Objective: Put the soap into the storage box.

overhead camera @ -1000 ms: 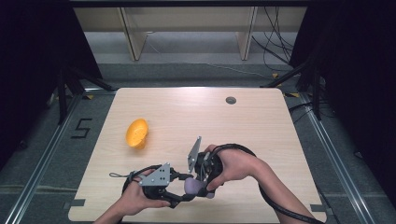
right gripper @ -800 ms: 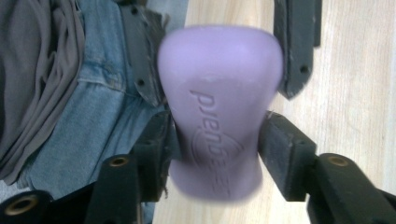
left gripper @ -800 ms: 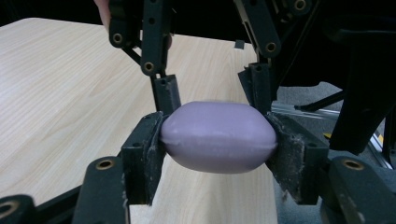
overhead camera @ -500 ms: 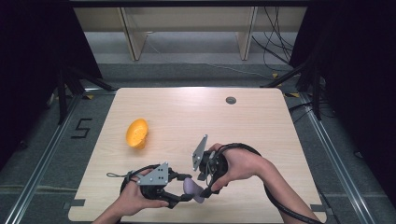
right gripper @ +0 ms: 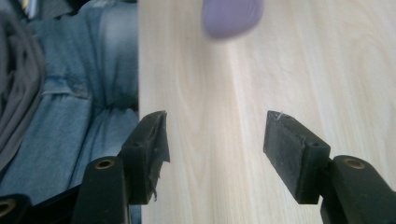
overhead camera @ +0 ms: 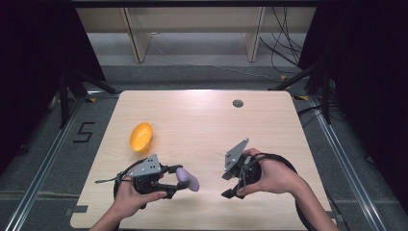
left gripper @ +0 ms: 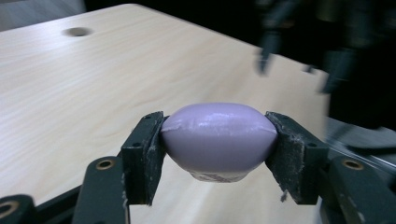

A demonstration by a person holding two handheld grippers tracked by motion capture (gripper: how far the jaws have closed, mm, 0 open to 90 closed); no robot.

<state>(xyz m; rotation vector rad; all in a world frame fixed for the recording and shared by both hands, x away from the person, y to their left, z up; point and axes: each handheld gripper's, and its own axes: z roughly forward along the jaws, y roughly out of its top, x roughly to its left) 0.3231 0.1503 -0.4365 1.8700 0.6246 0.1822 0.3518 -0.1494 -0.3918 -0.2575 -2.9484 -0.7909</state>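
Wooden table (overhead camera: 202, 120): left hand-held gripper (overhead camera: 179, 183) clamps a purple, perhaps rubbery, egg (overhead camera: 187, 178).

Pale wooden table (overhead camera: 202, 120), grey floor (overhead camera: 192, 57)

The soap-like lump (left gripper: 217, 135) was pale lilac with a glossy sheen. The bowl (overhead camera: 141, 136) was bright orange. The worktop (overhead camera: 202, 120) showed light wood with fine grain. Each hand-held gripper, left (overhead camera: 180, 183) and right (overhead camera: 230, 182), had black jaws and a grey plate.
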